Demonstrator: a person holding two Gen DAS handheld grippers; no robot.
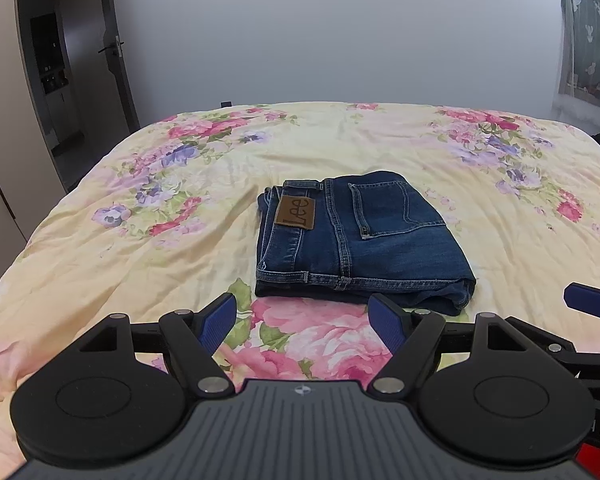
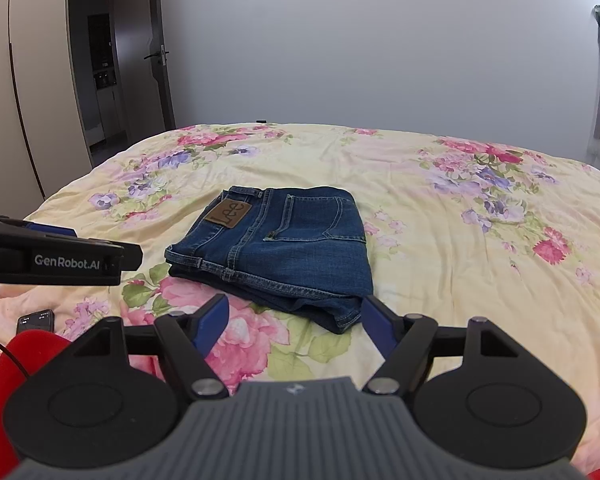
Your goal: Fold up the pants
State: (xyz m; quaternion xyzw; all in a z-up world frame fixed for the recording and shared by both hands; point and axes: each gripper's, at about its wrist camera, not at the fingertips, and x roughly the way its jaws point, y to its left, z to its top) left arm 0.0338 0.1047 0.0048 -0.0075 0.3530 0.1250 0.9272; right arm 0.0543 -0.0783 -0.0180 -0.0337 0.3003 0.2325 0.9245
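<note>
A pair of dark blue jeans [image 1: 360, 240] lies folded into a compact rectangle on the floral bedspread [image 1: 140, 248], back pocket and brown Lee patch [image 1: 295, 212] facing up. My left gripper [image 1: 304, 320] is open and empty, hovering just in front of the jeans' near edge. My right gripper [image 2: 294, 324] is open and empty, also just short of the jeans [image 2: 276, 248], near their front right corner. The right gripper's blue fingertip [image 1: 588, 302] shows at the right edge of the left wrist view; the left gripper's body [image 2: 48, 256] shows at the left of the right wrist view.
The bed fills both views, with a grey wall behind. An open door [image 2: 156, 56] and wardrobe [image 2: 24, 80] stand at the left. A phone [image 2: 36, 322] with a cable and something red [image 2: 20, 360] lie at the near left. A curtain [image 1: 588, 40] hangs at the right.
</note>
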